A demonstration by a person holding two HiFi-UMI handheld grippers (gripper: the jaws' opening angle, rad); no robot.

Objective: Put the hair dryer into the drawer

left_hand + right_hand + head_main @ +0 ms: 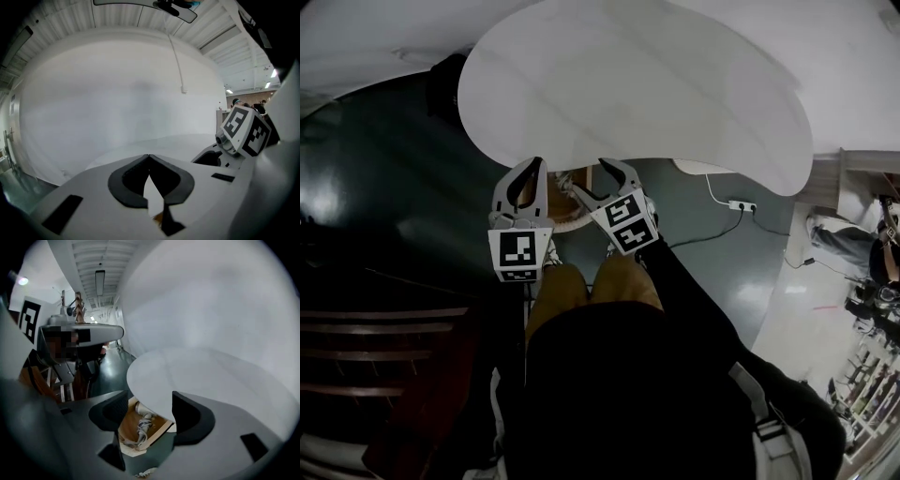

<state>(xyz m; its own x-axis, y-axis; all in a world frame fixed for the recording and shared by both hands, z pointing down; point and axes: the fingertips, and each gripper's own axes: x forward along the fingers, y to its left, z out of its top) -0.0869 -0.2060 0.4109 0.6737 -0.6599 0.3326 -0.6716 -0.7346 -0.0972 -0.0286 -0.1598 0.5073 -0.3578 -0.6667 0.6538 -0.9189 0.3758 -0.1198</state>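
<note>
1. Surface: white, rounded and bare. It fills the far half of the head view. I hold both grippers just below its near edge, above my knees.

2. Drawer: wooden and pulled open beneath the near edge of the surface. In the head view only a strip of it shows between the two grippers.

3. Left gripper: jaws closed tip to tip with nothing in them.

4. Right gripper: jaws apart and empty, aimed down at the open drawer.

5. Hair dryer: pale, lying inside the drawer with its cord bunched beside it. It is clear of both grippers.

Assessment: placement looks complete and the release is done. If the drawer is to be shut, the next move calls for a jaw set against the drawer's near front and a straight push toward the far side. I cannot tell whether any cord overhangs the rim.
</note>
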